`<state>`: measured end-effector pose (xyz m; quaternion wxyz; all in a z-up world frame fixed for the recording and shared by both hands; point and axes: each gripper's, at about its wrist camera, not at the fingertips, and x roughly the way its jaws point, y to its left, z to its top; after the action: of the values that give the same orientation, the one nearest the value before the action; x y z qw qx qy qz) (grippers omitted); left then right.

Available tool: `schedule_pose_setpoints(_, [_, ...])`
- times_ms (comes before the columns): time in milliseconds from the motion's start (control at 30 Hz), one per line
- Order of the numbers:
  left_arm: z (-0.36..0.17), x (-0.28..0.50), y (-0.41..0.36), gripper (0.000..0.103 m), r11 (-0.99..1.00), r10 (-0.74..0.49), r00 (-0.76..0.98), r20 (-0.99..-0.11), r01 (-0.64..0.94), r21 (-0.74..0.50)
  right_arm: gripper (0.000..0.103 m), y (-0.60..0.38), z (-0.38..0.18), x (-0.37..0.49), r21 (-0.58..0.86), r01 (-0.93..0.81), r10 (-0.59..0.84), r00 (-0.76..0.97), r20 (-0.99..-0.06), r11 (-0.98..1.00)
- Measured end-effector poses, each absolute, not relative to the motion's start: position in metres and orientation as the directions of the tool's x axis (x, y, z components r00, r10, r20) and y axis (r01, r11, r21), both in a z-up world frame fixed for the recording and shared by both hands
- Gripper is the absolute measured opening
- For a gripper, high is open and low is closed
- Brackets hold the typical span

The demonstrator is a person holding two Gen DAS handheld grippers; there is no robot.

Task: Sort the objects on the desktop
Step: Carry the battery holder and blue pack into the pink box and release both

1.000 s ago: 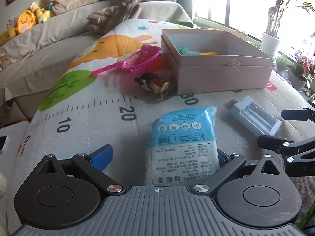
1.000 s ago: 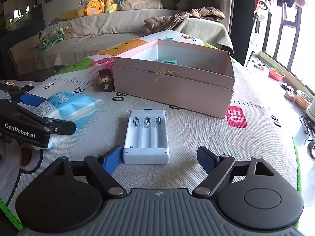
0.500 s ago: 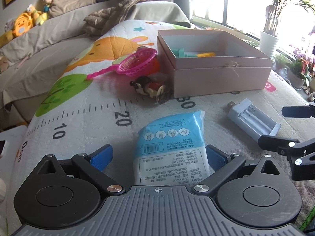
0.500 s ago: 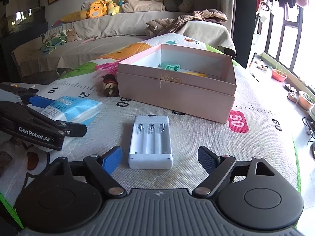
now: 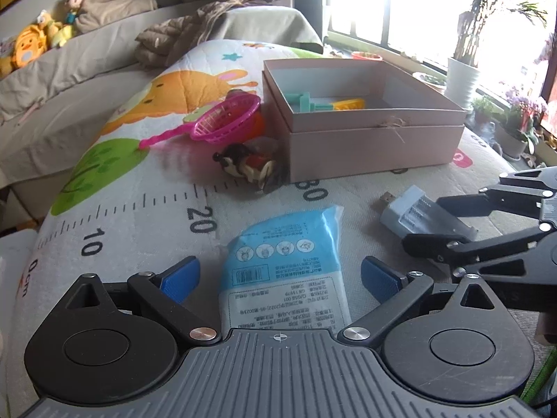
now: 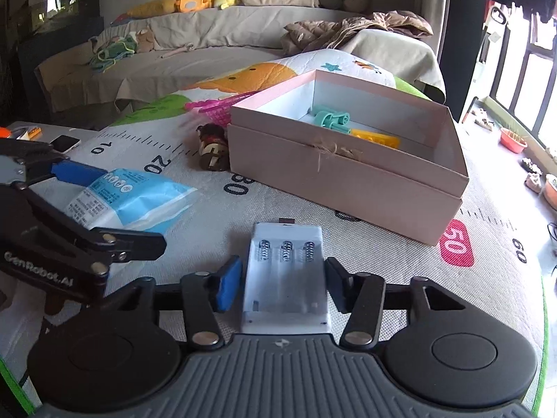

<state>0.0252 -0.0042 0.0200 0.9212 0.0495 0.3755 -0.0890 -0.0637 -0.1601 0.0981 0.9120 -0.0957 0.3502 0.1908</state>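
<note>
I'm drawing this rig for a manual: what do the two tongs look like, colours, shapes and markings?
Both match: the left tongs and right tongs have matte black linkage arms with silver pivot screws, blue pads on the fingertips, two round black discs and a ribbed grey base. White "GenRobot.AI" lettering marks the left one's side in the right wrist view.

A quilted play mat point(image 5: 146, 216) printed with a ruler scale and cartoon animals carried all items. Directly on it lay a pink open box point(image 5: 376, 139) at 12 o'clock, a pink toy strainer point(image 5: 222, 122) and a dark figurine point(image 5: 243, 167) at 11 o'clock, a blue packet point(image 5: 289, 261) centrally, and a white battery charger point(image 5: 414, 212) at 3 o'clock.
</note>
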Motion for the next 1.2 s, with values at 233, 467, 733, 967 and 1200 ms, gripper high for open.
schedule_pose_setpoints(233, [0.022,0.018,-0.007,0.06,0.976,-0.134,0.691,-0.71,0.218,0.028,0.048,-0.18,0.112,-0.089,-0.033,-0.413,0.285,0.68,-0.676,0.91])
schedule_pose_setpoints(467, [0.074,-0.005,-0.019,0.057,0.957,-0.198,0.786,-0.585,0.284,0.059,0.047,-0.209,0.165,-0.109,0.025,-0.405,0.346,0.745,-0.571,0.914])
schedule_pose_setpoints(733, [0.132,0.071,-0.058,0.058,0.936,-0.248,0.871,-0.424,0.329,0.128,0.048,-0.247,0.238,-0.064,0.051,-0.301,0.294,0.856,-0.426,0.952])
schedule_pose_setpoints(967, [0.104,0.111,-0.054,0.095,0.941,-0.285,0.828,-0.483,0.337,0.022,0.048,-0.25,0.248,0.01,0.065,-0.229,0.233,0.86,-0.454,0.971])
schedule_pose_setpoints(1200, [0.045,0.078,-0.013,0.097,0.963,-0.177,0.796,-0.579,0.262,0.065,0.048,-0.234,0.196,0.08,0.097,-0.173,0.196,0.777,-0.598,0.98])
